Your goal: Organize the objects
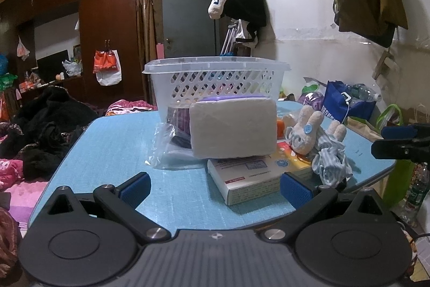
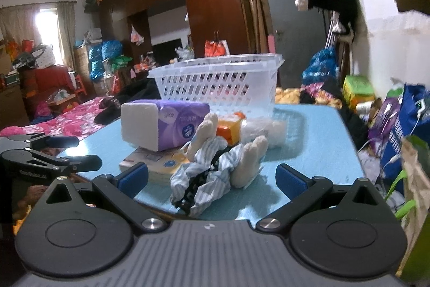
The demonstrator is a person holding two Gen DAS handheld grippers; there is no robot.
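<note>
Both grippers are spread wide and empty: the left gripper [image 1: 215, 188] is held low at the near table edge, and the right gripper [image 2: 212, 179] is held the same way, with the striped cloth bundle [image 2: 212, 174] framed between its blue pads.

The things to be sorted are heaped at the middle of the blue table [image 1: 113, 149]. A tissue pack [image 1: 233, 127] is propped on a flat white box [image 1: 255, 174]; a plush rabbit [image 1: 306, 129] is tangled with the cloth at about 3 o'clock of the pack, an orange carton [image 2: 228, 128] is tucked behind, and a clear plastic bag [image 1: 166, 144] lies at 9 o'clock. The white basket [image 1: 215, 82] stands at 12 o'clock, just behind the heap, and is judged to be the destination.

The step in hand appears to be a first pick. The cloth bundle is best taken by the right gripper, closed across its bunched middle so the rabbit is either lifted cleanly with it or left behind. The tissue pack should be lifted before the box beneath is disturbed, since it leans.

Open table is seen at 9 o'clock of the heap in the left view. The near edge is close under both grippers, and the cloth lies near it, so it could be dragged off. The basket rim must be cleared from above. The two grippers are near each other, and their paths should be kept apart.
</note>
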